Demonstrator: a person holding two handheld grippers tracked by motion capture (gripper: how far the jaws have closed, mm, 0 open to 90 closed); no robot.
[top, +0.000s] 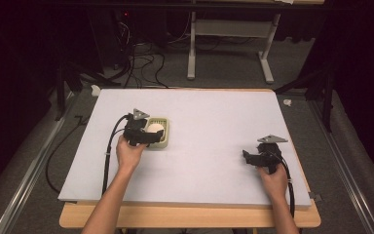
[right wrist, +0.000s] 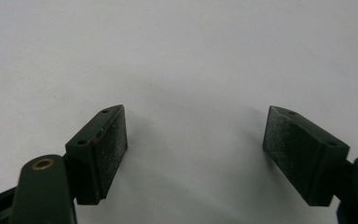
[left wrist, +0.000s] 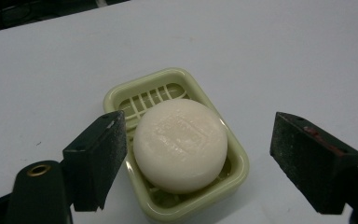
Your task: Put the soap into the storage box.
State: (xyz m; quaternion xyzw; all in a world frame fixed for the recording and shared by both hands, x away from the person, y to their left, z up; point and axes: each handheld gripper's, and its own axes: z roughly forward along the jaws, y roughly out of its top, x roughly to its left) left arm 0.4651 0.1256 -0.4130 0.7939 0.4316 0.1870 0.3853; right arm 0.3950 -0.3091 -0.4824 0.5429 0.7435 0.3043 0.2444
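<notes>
I am holding my left claw (left wrist: 198,158) wide apart, its two black jaws standing either side of a round, creamy-white bar of soap (left wrist: 181,144). The soap is lying in a pale green plastic soap dish with a slatted floor (left wrist: 235,145), and it is filling the nearer part of the dish, leaving some slats bare at the far end. The dish is sitting on the white-topped bench (top: 214,122), toward its left half as seen from above, with my left hand (top: 129,153) just behind it.

I am keeping my right claw (right wrist: 196,154) wide apart too, with nothing between its jaws, hovering over bare bench well apart from the dish. In the high view it (top: 253,157) is sitting near the right edge.

I am judging the soap to be firm, fairly light and smooth enough to slip, so I would be closing on its curved sides across the middle, gently and squarely. The dish looks light and stiff, and could be lifting or sliding along with the soap if the bar is sticking to it.
</notes>
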